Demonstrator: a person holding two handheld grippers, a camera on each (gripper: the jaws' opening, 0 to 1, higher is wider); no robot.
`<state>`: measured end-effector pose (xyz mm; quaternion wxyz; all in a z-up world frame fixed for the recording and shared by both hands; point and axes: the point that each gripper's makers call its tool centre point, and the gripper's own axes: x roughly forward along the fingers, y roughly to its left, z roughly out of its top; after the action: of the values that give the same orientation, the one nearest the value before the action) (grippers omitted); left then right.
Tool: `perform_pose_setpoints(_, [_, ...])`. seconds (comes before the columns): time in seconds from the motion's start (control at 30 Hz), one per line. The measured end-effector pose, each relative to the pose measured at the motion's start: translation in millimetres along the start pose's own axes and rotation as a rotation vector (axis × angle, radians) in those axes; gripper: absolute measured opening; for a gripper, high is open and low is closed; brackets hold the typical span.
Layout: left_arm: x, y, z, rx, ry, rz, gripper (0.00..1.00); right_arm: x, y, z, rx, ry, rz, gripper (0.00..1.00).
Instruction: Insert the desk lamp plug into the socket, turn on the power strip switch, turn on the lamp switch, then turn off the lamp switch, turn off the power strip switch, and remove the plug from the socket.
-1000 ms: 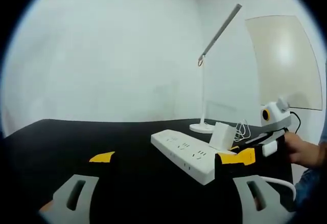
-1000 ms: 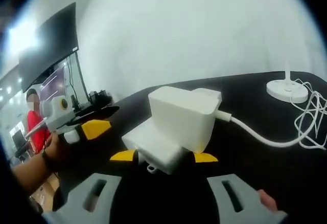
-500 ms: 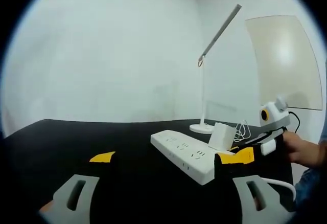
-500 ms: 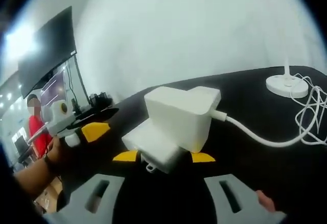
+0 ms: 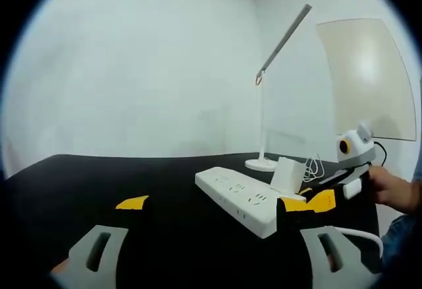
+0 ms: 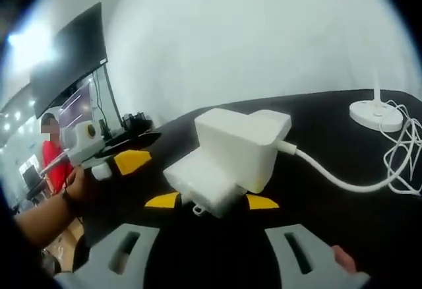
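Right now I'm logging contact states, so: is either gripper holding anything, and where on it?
The right gripper clamps the white plug adapter at its lower sides, over the power strip. The left gripper holds nothing.

Left tongs (image 5: 211, 236) agape; right tongs (image 6: 208, 203) closed, gripping.

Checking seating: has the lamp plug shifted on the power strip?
No. The lamp plug stays at the same spot on the power strip.
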<state>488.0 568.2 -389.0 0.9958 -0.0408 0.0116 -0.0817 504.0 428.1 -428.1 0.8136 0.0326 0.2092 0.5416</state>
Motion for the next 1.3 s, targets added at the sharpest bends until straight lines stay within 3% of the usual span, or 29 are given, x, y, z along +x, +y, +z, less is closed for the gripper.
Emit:
perform_pose_setpoints(0.33, [0,-1.8,-1.0,0.004,0.006,0.005,0.73,-12,12,0.3,-0.007,0.005,0.05,0.38])
perform_pose_setpoints(0.4, [1,-1.4,-0.9,0.005,0.007,0.006,0.73,-17,11,10.4,-0.009,-0.04,0.043,0.37])
perform_pose_setpoints(0.7, [2,-3.6,1.0,0.009,0.016,0.012,0.73,-34,12,31.2,-0.015,-0.077,0.069,0.36])
perform_pose_setpoints(1.3, [1,-3.6,-3.8,0.015,0.044,0.021,0.73,-48,1,36.6,0.003,-0.105,0.069,0.35])
